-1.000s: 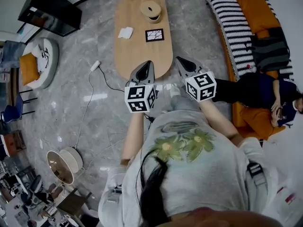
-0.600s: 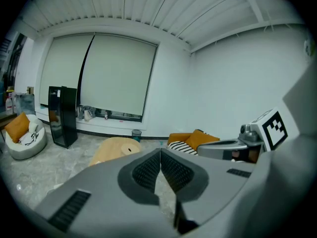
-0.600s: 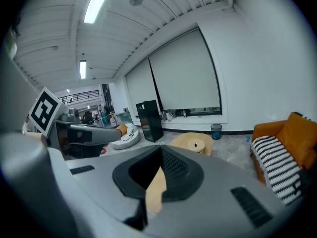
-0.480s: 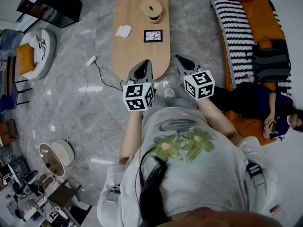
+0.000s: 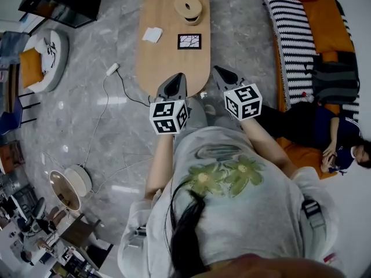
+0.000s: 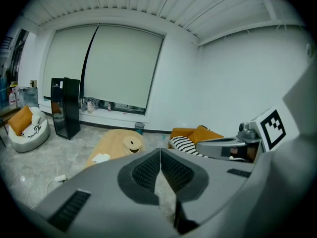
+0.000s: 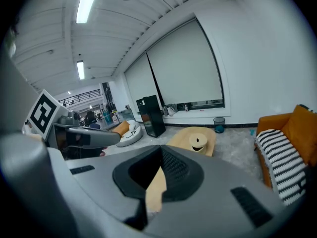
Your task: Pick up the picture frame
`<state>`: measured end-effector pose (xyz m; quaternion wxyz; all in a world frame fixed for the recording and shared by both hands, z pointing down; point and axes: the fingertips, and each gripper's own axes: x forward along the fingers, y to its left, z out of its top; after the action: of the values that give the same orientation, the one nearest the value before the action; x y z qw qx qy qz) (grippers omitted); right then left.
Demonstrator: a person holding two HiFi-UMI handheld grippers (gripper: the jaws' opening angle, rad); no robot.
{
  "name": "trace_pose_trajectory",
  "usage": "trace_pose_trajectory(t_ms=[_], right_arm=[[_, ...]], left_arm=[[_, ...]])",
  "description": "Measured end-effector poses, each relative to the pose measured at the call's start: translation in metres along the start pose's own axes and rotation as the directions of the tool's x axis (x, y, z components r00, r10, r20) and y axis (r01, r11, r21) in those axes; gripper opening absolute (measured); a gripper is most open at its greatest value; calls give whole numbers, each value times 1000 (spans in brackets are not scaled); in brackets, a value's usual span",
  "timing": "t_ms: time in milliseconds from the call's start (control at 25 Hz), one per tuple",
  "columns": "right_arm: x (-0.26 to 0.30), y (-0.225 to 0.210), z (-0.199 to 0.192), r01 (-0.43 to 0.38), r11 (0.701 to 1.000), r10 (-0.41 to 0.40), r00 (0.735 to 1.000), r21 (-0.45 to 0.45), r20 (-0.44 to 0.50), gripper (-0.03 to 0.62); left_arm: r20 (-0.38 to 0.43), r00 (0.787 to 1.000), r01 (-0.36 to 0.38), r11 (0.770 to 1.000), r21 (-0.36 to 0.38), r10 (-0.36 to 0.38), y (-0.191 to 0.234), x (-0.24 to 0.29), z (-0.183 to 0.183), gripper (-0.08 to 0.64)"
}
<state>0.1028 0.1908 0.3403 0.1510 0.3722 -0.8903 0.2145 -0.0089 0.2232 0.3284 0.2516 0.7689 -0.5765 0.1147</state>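
One rectangular frame (image 5: 189, 41), oval wooden table (image 5: 167, 65)

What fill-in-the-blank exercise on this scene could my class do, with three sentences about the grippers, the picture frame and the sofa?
1. The left gripper and the right gripper both have their jaws ____.
2. In the head view, the picture frame lies on the table to the ____ of the white napkin.
3. The striped blanket covers part of an ____ sofa.
Missing words: shut; right; orange.
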Motion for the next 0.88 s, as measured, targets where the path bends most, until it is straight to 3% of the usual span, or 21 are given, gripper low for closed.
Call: trace_pose_trajectory(t_ms=[880], right_arm=[[105, -24, 17, 77, 997, -73, 988, 24, -138, 14]], left_arm=[[-117, 988, 99, 995, -23, -101, 83, 94, 31, 21]])
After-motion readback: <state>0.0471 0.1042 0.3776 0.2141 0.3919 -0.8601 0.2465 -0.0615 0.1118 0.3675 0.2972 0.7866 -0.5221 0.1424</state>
